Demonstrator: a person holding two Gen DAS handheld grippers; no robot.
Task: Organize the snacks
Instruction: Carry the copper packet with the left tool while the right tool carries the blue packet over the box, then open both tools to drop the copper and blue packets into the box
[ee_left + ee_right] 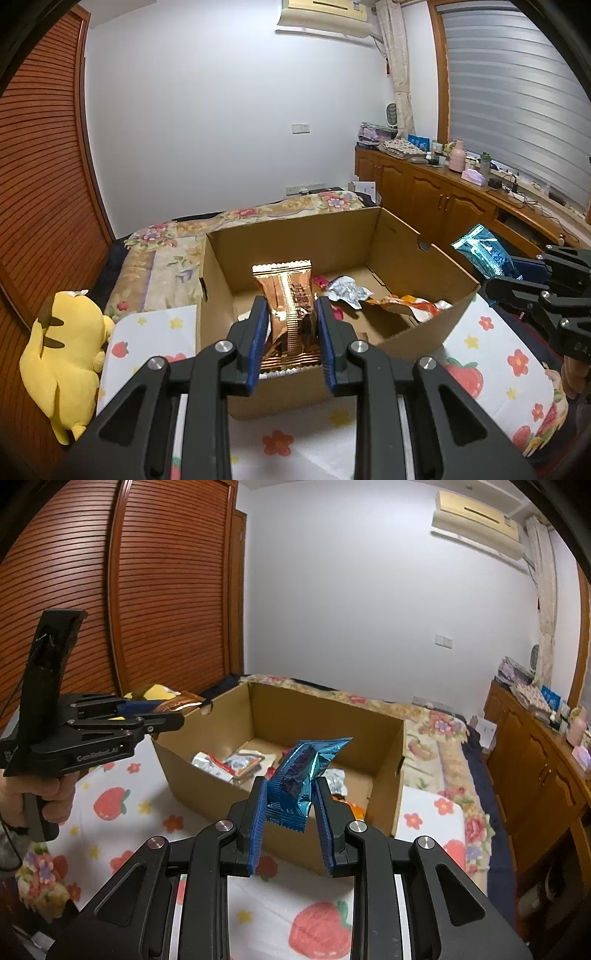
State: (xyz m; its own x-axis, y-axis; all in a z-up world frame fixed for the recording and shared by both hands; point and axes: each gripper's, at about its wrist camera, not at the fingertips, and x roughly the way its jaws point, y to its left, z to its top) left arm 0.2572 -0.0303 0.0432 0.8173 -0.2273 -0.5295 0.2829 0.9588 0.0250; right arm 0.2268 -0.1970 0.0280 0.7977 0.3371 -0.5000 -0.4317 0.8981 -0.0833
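An open cardboard box (332,236) (325,716) stands on the bed with several snack packets lying on its floor. My left gripper (290,317) is shut on a copper-gold foil packet (288,295), held upright over the box's near wall. From the right wrist view that same gripper (166,712) shows at the left, the brown packet (177,703) sticking out past its tips. My right gripper (290,794) is shut on a shiny blue foil packet (299,771) in front of the box. In the left wrist view the blue packet (484,254) hangs beside the box's right wall.
A white sheet with strawberries and flowers (122,805) covers the bed under the box. A yellow plush toy (62,354) lies at the left. Wooden cabinets (436,199) with clutter run along the right, slatted wardrobe doors (147,590) along the left.
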